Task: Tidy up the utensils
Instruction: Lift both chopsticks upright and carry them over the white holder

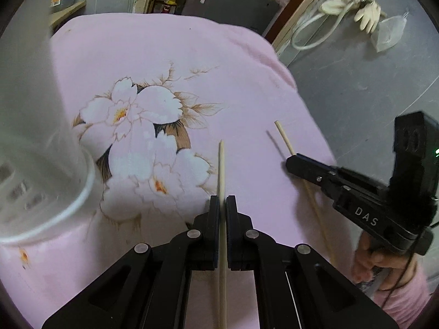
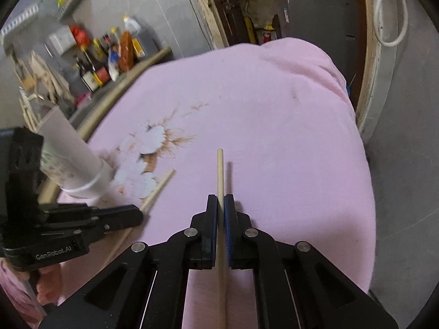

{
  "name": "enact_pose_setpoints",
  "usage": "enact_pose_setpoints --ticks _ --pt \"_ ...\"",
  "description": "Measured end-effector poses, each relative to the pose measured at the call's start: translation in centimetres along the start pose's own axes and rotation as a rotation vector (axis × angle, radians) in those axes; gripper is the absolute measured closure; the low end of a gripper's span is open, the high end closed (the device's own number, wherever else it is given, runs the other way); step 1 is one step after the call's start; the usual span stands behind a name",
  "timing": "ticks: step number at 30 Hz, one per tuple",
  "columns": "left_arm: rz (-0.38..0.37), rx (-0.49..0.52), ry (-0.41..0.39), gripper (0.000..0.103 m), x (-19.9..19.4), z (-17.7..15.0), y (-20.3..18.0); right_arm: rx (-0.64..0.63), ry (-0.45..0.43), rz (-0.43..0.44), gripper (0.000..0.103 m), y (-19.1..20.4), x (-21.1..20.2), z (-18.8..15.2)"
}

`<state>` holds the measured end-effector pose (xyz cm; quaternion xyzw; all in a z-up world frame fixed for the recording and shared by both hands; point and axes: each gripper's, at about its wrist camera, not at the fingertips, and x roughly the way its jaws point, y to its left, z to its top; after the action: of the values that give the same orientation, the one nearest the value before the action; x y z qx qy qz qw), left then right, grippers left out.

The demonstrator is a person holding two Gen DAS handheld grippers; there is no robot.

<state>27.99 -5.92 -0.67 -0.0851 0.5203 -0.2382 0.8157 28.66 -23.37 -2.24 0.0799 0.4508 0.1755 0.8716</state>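
Note:
Two pale wooden chopsticks are off the pink cloth, one in each gripper. In the left wrist view my left gripper (image 1: 222,200) is shut on one chopstick (image 1: 221,164), which points forward past the fingertips. To the right, my right gripper (image 1: 290,161) is shut on the other chopstick (image 1: 284,137). In the right wrist view the right gripper (image 2: 221,200) clamps its chopstick (image 2: 220,170) between blue pads. There the left gripper (image 2: 137,213) is at the left with its chopstick (image 2: 160,186). A translucent white holder (image 1: 41,164) stands upright at the left, also seen as a white holder (image 2: 74,159).
A pink cloth with a flower print (image 1: 137,115) covers the table; its right edge (image 2: 365,164) drops to a grey floor. Bottles (image 2: 104,63) stand on a ledge behind the left side. Gloves and a hose (image 1: 356,8) lie beyond the far right. A person's hand (image 1: 370,263) holds the right gripper.

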Motion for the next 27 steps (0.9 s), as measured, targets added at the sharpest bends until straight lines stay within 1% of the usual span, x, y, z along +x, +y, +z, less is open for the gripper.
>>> enact_pose_setpoints --ticks 1,3,6,8,10,11,15,19,21,27 --pt "-0.005 0.011 -0.031 0.101 -0.7 -0.4 -0.2 0.002 -0.021 0.01 0.1 0.2 -0.4 -0.2" --pt "-0.004 0.049 -0.1 0.101 -2.1 -1.2 -0.9 -0.016 -0.097 0.017 0.1 0.8 -1.7 -0.9" --pt "0.021 0.111 -0.243 0.101 -4.5 -2.5 -2.1 -0.051 -0.228 0.029 0.1 1.8 -3.6 -1.7" --pt "0.02 0.142 -0.346 0.101 -6.2 -3.3 -2.8 -0.071 -0.314 0.036 0.1 2.6 -5.0 -2.2" --pt "0.006 0.156 -0.423 0.101 -7.2 -3.8 -3.2 -0.098 -0.398 0.034 0.1 3.3 -6.1 -2.5" --pt "-0.001 0.16 -0.475 0.101 -8.1 -4.0 -3.4 -0.111 -0.437 0.033 0.1 3.7 -6.7 -2.6" --pt "0.006 0.171 -0.61 0.101 -9.4 -4.3 -4.1 -0.158 -0.578 0.024 0.1 5.6 -8.4 -2.6" --pt "0.012 0.153 -0.732 0.101 -11.2 -4.8 -3.9 -0.217 -0.695 0.023 0.1 7.8 -9.9 -2.4" --pt "0.015 0.128 -0.791 0.101 -12.3 -4.8 -3.4 -0.236 -0.729 0.032 0.1 8.8 -10.5 -2.1" --pt "0.007 0.041 -0.932 0.101 -16.7 -4.3 -0.5 -0.255 -0.818 0.114 0.1 11.4 -11.2 -0.6"
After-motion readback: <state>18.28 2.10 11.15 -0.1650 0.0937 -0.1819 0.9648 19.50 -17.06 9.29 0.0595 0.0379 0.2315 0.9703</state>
